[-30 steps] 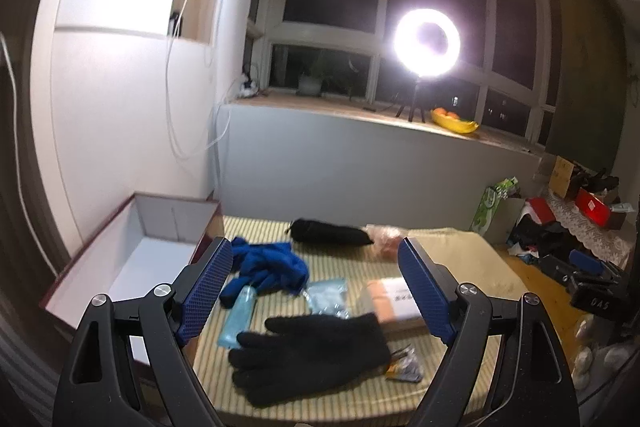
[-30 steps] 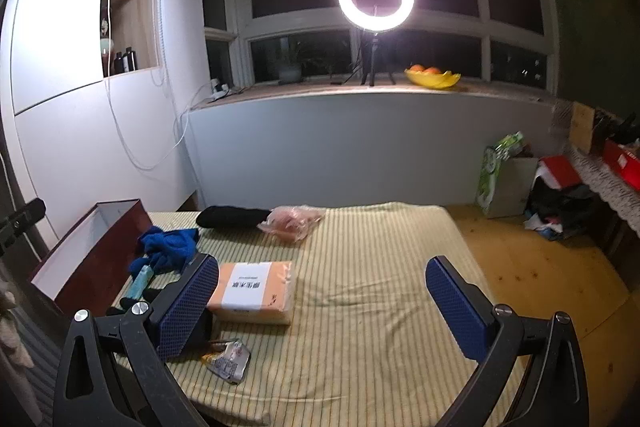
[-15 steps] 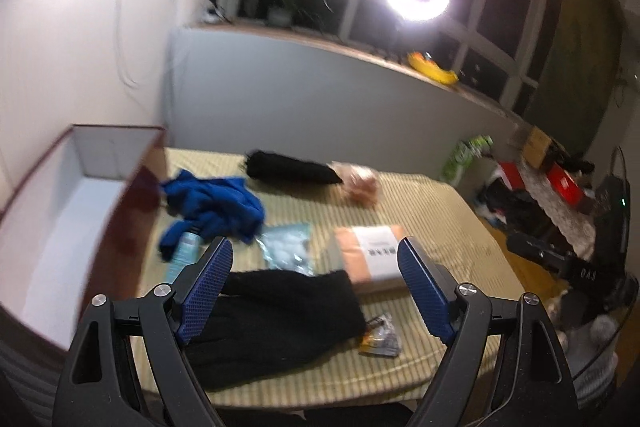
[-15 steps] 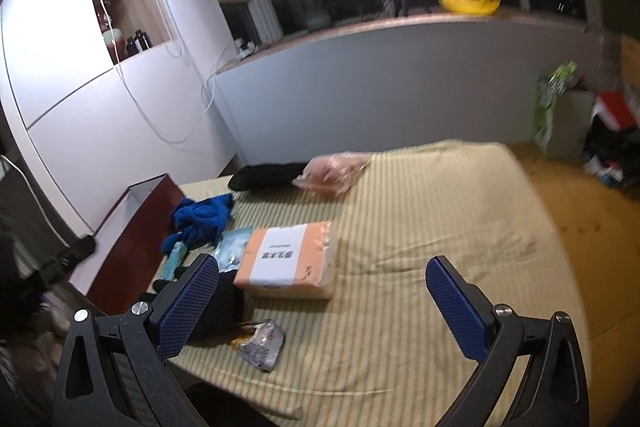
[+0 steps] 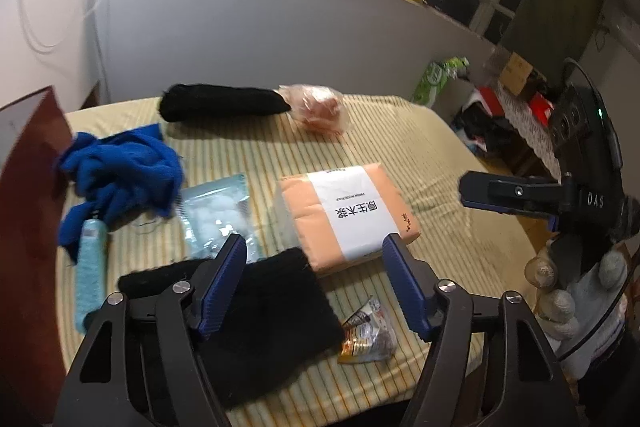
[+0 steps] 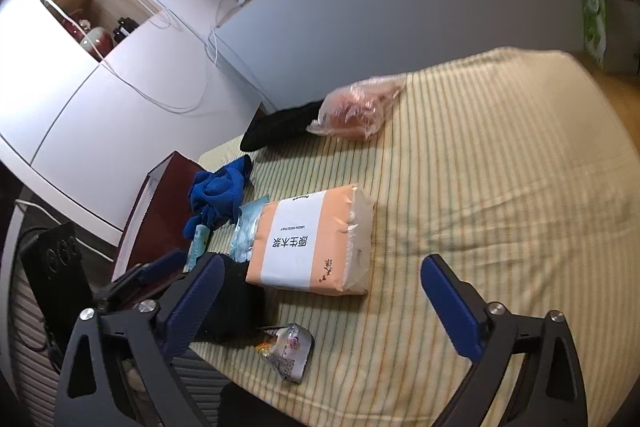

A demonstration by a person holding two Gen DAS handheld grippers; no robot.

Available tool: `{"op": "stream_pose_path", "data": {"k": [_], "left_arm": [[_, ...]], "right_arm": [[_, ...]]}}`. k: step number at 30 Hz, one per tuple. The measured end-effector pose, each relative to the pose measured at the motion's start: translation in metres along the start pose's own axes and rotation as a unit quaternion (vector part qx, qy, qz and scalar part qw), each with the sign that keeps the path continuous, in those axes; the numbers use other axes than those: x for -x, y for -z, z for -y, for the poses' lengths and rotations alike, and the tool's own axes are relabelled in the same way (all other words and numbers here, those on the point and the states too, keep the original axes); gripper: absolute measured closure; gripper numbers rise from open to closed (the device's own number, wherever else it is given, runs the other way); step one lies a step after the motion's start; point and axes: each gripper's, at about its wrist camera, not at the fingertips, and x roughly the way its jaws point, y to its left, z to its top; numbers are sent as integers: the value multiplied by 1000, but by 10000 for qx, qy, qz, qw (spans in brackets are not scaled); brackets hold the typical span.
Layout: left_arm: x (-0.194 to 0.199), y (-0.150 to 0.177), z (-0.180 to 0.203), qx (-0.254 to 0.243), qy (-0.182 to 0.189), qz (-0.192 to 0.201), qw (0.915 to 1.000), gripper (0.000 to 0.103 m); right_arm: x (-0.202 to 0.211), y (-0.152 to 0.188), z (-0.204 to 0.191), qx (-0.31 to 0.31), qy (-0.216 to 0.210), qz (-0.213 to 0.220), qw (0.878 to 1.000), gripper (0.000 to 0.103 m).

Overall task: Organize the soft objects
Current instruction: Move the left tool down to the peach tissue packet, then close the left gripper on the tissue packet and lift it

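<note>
Since the earlier frames both of my grippers have tipped down from the window and the ring lamp toward the striped table (image 6: 500, 187), and now the soft things fill the views. The left gripper (image 5: 314, 281) has just been closing a little; its jaws are still clearly apart and nothing is pressed between them, though the black glove (image 5: 276, 311) lies just under and between the fingers. The right gripper (image 6: 320, 301) has also been narrowing slightly, but it remains wide and holds nothing; only bare tablecloth and a small snack wrapper (image 6: 286, 349) are below it.

The tissue pack (image 5: 348, 211) lies in the middle, touching the glove's cuff. The blue cloth (image 5: 120, 171) is bunched near the dark red box (image 5: 28, 187) at the table's left side. The black roll (image 5: 220, 105) and the plastic bag (image 5: 320, 107) rest together at the far edge.

I judge that the approach is started but nothing is sorted yet. The glove seems the left gripper's first target, and the box is probably the place for it.
</note>
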Motion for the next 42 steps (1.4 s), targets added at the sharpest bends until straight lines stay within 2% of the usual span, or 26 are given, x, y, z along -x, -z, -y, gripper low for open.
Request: {"op": "stream_pose_path", "data": {"k": [2, 6, 10, 15, 17, 22, 31, 42], "left_arm": [[-8, -3, 1, -53, 31, -91, 9999, 36], [-24, -8, 4, -218, 99, -343, 9991, 37], [-40, -10, 0, -156, 238, -609, 9977, 37], [-51, -14, 2, -237, 391, -888, 9950, 37], [-56, -15, 3, -300, 394, -992, 9938, 37], [-67, -17, 4, -359, 451, -1249, 9905, 37], [-72, -20, 9, -384, 523, -1285, 9896, 37], [-65, -26, 33, -427, 744, -1060, 9907, 37]], "right_arm": [[-9, -2, 2, -43, -89, -135, 9999, 15], [-26, -6, 6, -80, -154, -409, 9990, 22], [-37, -10, 10, -129, -189, -571, 9981, 32], [-51, -15, 13, -197, -232, -769, 9966, 36], [-56, -15, 13, -194, -242, -847, 9959, 42], [-63, -15, 12, -140, -181, -961, 9951, 45], [-76, -14, 12, -165, -125, -1150, 9932, 56], [-52, -15, 22, -208, 34, -973, 9950, 56]]}}
